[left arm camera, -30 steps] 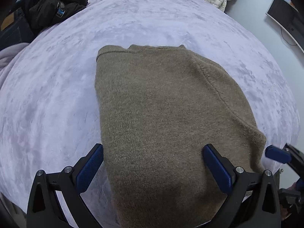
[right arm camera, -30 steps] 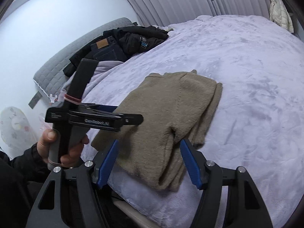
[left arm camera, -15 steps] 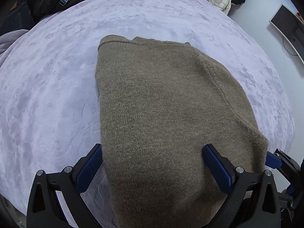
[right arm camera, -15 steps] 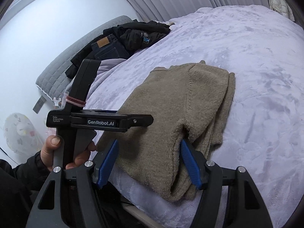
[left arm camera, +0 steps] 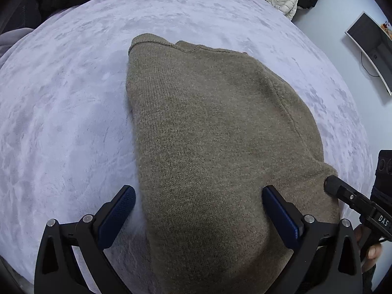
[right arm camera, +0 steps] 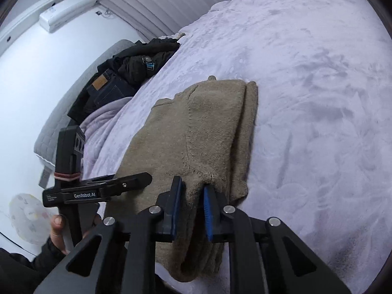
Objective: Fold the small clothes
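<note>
The thick, floppy knit sweater [right arm camera: 201, 132] on the bed [right arm camera: 318, 98] looks grippy; the right tool [right arm camera: 192, 208] is closing on its near corner fold, the left tool [left arm camera: 196, 215] spread wide.

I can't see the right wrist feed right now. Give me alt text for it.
The right gripper is closing its blue pads on the near edge of a folded olive-brown knit sweater lying on a lavender bedspread. At left, a hand holds the left gripper; dark clothes are piled behind.
</note>
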